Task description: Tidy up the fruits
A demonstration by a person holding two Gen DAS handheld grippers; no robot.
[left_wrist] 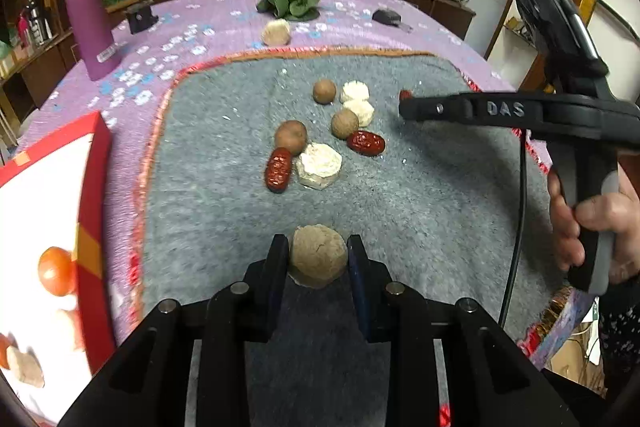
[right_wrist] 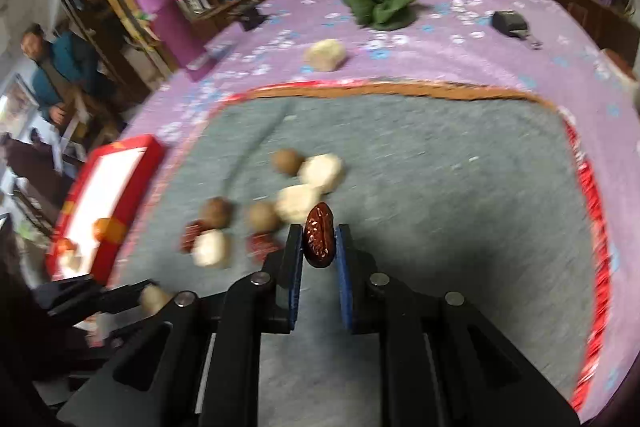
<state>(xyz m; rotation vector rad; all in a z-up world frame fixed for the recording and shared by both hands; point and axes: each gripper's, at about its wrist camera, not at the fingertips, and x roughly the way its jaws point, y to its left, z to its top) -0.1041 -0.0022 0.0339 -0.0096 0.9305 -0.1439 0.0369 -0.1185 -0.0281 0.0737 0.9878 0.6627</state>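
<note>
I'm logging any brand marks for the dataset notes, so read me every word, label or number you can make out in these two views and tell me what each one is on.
"DAS": raised letters on the side of the right gripper, seen from the left wrist view.
Purple bottle: a small white label near its base and pale print near its top, both too small to read.
Red-edged box: no legible text.
Right wrist view: too blurred, nothing readable.

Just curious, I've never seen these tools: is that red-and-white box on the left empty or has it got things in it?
Not empty. The box holds an orange-red round fruit and a pale lump; its far part is blurred.
</note>
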